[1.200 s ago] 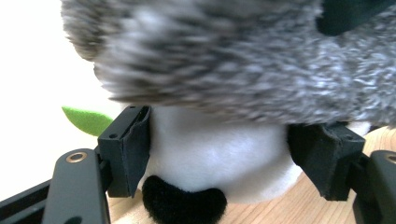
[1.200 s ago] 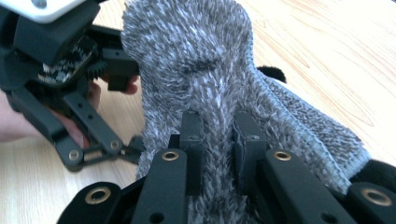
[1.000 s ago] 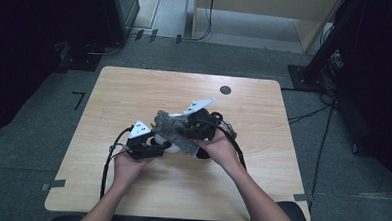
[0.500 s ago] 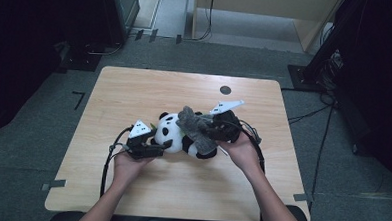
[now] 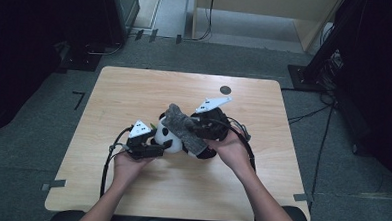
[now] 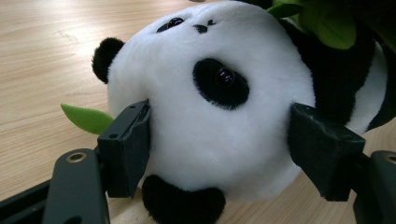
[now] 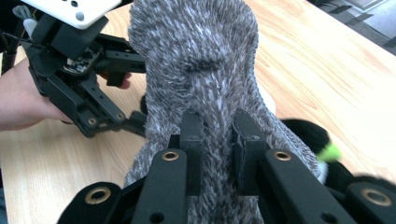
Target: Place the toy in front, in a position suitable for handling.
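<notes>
**Panda clamped at the head, grey cloth pinched above it**

Table [image 5: 135, 88]: light wood, rounded corners. Broad bare wood from 9 through 12 to 3 o'clock of the work. The near edge at 6 o'clock is crossed by both forearms. Grey carpet all round, and dark equipment stands off the far corners. A small dark round mark [image 5: 225, 90] sits near the far edge at 1 o'clock.

Writing: none readable on any surface.

Plush panda [image 5: 165, 135]: lies just near of table centre. Its long axis runs roughly 9 to 3 o'clock, with the head toward 9. In the left gripper view its face [image 6: 210, 88] is turned on its side, and green leaves [image 6: 86, 117] lie at the head and the body.

Grey fuzzy cloth [image 5: 183, 130]: draped over the panda's body, long axis about 11 to 5 o'clock.

Right gripper [image 5: 193, 124]: clenched on a fold of the grey fuzzy cloth [image 7: 205, 84], pads nearly meeting.

Left gripper [image 5: 163, 146]: grasping the panda's head, one pad pressed into the white fur at each side [image 6: 128, 140].
</notes>
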`<state>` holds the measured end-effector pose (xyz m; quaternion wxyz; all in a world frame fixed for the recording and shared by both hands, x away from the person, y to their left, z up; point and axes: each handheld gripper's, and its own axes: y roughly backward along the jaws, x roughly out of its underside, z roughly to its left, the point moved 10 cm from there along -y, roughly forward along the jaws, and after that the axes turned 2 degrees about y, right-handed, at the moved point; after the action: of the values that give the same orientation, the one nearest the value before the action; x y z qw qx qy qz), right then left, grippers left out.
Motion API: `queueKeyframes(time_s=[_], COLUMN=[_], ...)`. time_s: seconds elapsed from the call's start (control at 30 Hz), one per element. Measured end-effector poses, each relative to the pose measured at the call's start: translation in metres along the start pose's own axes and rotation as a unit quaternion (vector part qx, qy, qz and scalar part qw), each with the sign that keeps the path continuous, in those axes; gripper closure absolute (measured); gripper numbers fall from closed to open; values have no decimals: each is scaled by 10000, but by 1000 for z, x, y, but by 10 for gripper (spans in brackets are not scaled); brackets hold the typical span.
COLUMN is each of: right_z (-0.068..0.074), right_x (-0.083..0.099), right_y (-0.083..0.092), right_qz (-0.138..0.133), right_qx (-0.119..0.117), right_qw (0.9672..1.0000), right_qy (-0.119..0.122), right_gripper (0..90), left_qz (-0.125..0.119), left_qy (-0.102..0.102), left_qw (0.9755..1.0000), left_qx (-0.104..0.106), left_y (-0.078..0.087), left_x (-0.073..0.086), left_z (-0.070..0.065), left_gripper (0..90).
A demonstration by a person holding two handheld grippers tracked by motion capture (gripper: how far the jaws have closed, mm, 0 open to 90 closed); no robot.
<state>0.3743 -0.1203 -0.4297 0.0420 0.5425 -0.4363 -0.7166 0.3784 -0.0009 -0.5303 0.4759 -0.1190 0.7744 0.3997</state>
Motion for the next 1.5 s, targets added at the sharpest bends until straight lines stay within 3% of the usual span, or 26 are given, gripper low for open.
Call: queueKeyframes(time_s=[0.23,0.4,0.53,0.87,1.5], right_z=[6,12,16,12,-19], right_x=[-14,-13,-6,9,34], right_y=[-26,-45,-49,-32,3], right_qz=[114,418,555,526,390], right_qx=[-145,-173,-200,-169,222], right_qw=[9998,9988,9979,9981,9990], right_qy=[72,199,268,256,-85], right_gripper=[783,782,782,782,780], left_qz=[-76,-107,-133,-120,1], left_qy=[-7,20,57,98,83], left_qw=[10000,9999,9999,9999,9999], left_qx=[-22,-43,-23,17,63], left_y=[0,0,1,0,0], left_x=[0,1,2,1,0], left_z=[0,0,-1,0,1], left_gripper=[257,257,257,258,257])
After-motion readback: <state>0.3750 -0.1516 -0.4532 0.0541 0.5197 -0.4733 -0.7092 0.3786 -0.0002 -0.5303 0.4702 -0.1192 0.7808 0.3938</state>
